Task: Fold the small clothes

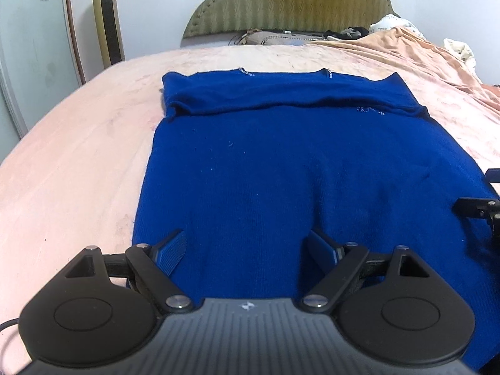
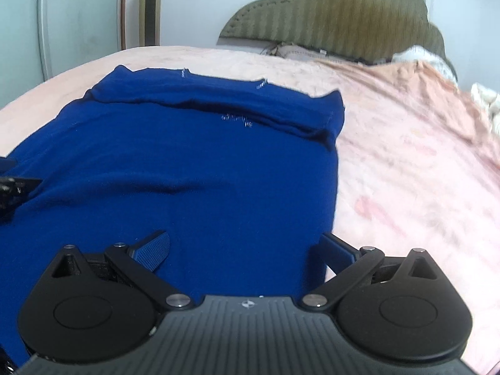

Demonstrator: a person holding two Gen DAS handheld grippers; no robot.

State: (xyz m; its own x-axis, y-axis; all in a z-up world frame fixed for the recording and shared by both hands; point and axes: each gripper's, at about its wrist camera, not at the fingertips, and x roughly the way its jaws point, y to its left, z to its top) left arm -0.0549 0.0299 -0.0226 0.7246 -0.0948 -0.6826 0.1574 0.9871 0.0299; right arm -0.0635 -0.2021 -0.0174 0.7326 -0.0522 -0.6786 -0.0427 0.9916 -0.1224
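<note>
A royal blue knit garment (image 1: 281,162) lies flat on the pink bed, with its far part folded over into a band. It also shows in the right wrist view (image 2: 175,168). My left gripper (image 1: 250,250) is open, its fingers spread over the garment's near left edge. My right gripper (image 2: 247,250) is open over the garment's near right edge, its right finger (image 2: 337,250) at the garment's side edge. The right gripper's tip (image 1: 478,209) shows at the right edge of the left wrist view. The left gripper's tip (image 2: 15,187) shows at the left edge of the right wrist view.
The pink bedsheet (image 1: 78,156) spreads to both sides. An olive padded headboard (image 1: 290,0) stands at the far end, with pillows and loose clothes (image 1: 353,32) below it. A gold tower fan (image 1: 107,15) and a white wardrobe (image 1: 28,47) stand at the left.
</note>
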